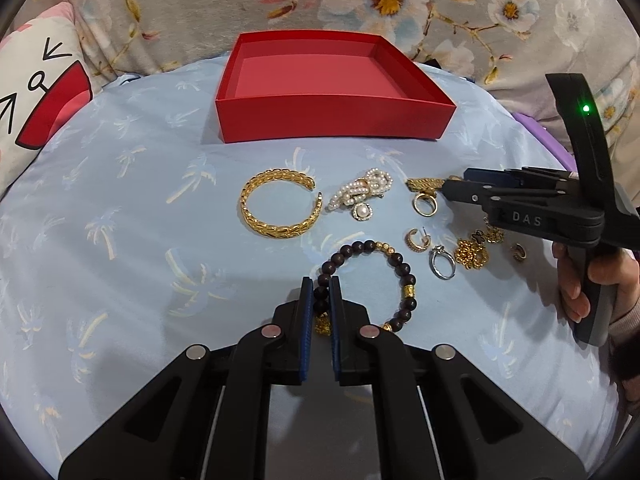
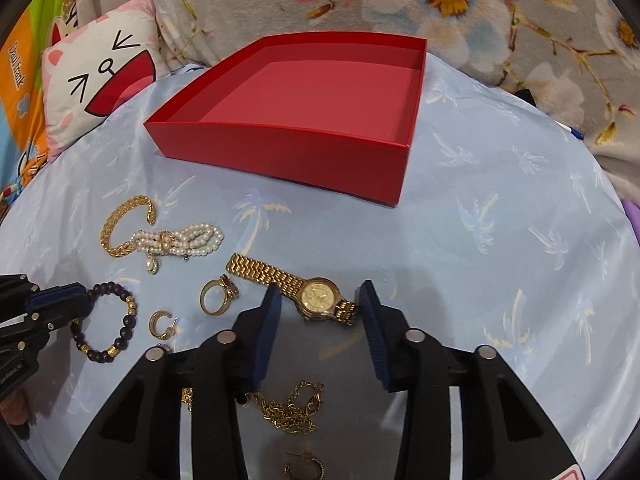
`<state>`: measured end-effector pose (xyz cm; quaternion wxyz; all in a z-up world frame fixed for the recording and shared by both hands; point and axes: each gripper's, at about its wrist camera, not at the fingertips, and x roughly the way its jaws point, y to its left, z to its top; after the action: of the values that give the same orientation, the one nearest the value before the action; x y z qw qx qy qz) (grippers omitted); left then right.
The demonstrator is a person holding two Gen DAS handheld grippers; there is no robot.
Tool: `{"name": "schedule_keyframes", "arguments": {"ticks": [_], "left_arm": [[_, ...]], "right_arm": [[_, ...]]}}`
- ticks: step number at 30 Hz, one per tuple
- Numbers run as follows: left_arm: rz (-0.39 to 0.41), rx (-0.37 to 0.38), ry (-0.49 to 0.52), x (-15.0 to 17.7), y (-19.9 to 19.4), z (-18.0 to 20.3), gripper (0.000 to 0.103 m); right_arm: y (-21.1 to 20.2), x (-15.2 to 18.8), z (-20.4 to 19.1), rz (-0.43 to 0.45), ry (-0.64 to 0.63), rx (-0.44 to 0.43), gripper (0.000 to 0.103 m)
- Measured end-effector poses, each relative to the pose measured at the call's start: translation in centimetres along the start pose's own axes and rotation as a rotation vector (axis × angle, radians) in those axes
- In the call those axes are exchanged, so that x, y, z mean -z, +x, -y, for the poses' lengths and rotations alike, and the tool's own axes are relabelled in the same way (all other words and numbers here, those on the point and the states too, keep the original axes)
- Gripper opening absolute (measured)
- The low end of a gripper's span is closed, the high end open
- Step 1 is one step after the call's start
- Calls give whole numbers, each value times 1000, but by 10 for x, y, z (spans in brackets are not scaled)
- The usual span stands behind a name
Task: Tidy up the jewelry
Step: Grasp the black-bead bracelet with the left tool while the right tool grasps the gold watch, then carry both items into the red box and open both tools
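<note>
Writing: "DAS" stands on the right gripper (image 1: 448, 188); "Dall fruit" seems printed on the colourful cloth (image 2: 18, 64).
Left gripper (image 1: 321, 286): narrow, its pads closed on the dark bead bracelet (image 1: 404, 276).
Right gripper: wide, around the gold watch (image 2: 320, 296), not touching.
Bracelets: three, counting the gold bangle (image 1: 280, 208) and pearl bracelet (image 1: 360, 192).
Rings: two.
Red box (image 1: 336, 116): one, behind the jewelry.

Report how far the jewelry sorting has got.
Done: nothing; the open red cardboard box holds no jewelry. In hand: the left gripper is shut on the dark wooden bead bracelet, which is not yet lifted; the right gripper is open around the gold metal wristwatch. Left: gold bangle, pearl bracelet, rings, earrings, chain.
</note>
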<state>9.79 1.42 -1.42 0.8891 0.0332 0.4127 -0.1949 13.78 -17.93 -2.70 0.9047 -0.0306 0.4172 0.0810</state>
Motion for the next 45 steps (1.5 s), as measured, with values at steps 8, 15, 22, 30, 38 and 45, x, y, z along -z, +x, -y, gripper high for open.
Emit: {"name": "schedule_keyframes", "arguments": {"ticks": [8, 15, 22, 30, 38, 45], "left_arm": [[18, 6, 10, 1, -7, 3, 7], [47, 8, 17, 0, -20, 6, 7], [99, 16, 27, -9, -42, 13, 7], [195, 3, 48, -54, -75, 19, 7], [292, 1, 26, -153, -70, 6, 7], [306, -82, 20, -234, 0, -12, 7]], "right_arm": [[-15, 15, -5, 4, 2, 6, 28], [-40, 22, -1, 37, 37, 20, 28], [-69, 14, 4, 87, 45, 59, 28], [-105, -23, 10, 180, 49, 85, 28], [-95, -114, 17, 225, 62, 61, 28], [-18, -191, 36, 176, 129, 54, 28]]}}
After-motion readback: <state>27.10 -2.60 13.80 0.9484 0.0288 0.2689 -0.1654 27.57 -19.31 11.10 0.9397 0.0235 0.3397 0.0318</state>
